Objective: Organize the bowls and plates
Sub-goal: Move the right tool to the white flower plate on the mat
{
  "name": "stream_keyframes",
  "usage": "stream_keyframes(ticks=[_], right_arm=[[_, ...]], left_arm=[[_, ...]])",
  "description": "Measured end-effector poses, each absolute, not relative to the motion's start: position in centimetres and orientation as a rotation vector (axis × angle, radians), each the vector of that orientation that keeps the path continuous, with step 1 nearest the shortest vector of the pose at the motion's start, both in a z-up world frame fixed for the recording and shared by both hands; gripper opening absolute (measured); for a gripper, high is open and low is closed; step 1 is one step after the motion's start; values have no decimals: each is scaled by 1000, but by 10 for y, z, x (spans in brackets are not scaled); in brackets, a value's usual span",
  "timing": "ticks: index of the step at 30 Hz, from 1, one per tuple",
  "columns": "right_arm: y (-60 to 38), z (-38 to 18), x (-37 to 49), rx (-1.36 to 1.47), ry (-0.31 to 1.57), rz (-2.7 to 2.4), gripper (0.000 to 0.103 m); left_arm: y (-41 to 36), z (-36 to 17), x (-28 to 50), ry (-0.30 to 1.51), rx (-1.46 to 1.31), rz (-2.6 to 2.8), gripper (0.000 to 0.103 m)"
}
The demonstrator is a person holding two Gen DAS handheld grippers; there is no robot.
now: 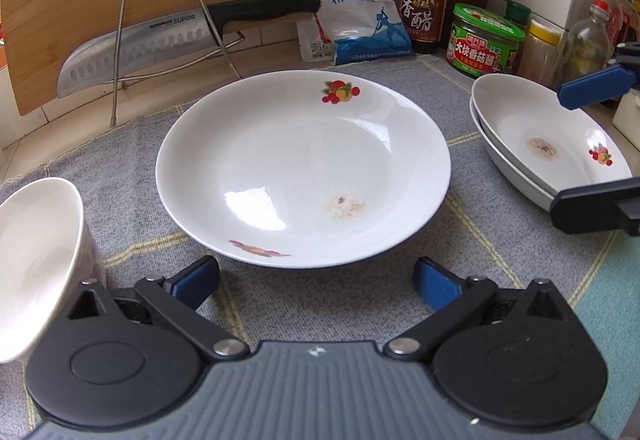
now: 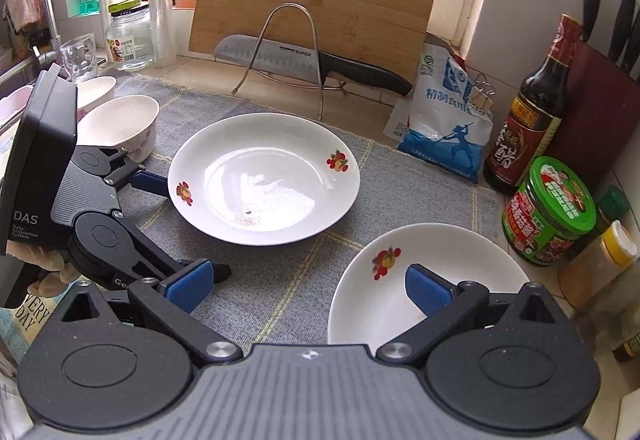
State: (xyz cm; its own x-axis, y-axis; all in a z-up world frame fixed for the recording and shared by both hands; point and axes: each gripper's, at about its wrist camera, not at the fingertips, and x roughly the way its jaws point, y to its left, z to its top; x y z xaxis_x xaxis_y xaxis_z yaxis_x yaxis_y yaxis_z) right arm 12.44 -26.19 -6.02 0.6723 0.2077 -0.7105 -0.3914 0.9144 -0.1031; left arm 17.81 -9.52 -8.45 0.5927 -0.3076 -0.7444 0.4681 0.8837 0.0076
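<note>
Facing glazed plate [image 1: 303, 168], left gripper [image 1: 316, 286] held wide apart, empty; rigid, slippery, breakable ware best pinched at 6 o'clock rim. Right gripper [image 2: 308, 290] likewise spread, empty.

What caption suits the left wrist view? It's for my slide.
Open left gripper faces a lone fruit-print plate on the grey mat.

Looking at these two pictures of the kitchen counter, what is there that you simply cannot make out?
- Stacked plates: right wrist view, near side hidden behind the right hand-held gripper; the count beneath is unclear.
- Bowl: left wrist view, cut off by the left edge.
- Knife blade: partly crossed by the wire rack.
</note>
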Motion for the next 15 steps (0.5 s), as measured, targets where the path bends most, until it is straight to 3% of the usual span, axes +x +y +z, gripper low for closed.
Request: stream_keyframes(ticks=[15], right_arm=[[-261, -77, 252, -299, 845, 657, 103]], left_arm=[[-98, -83, 177, 802, 186, -354, 102]])
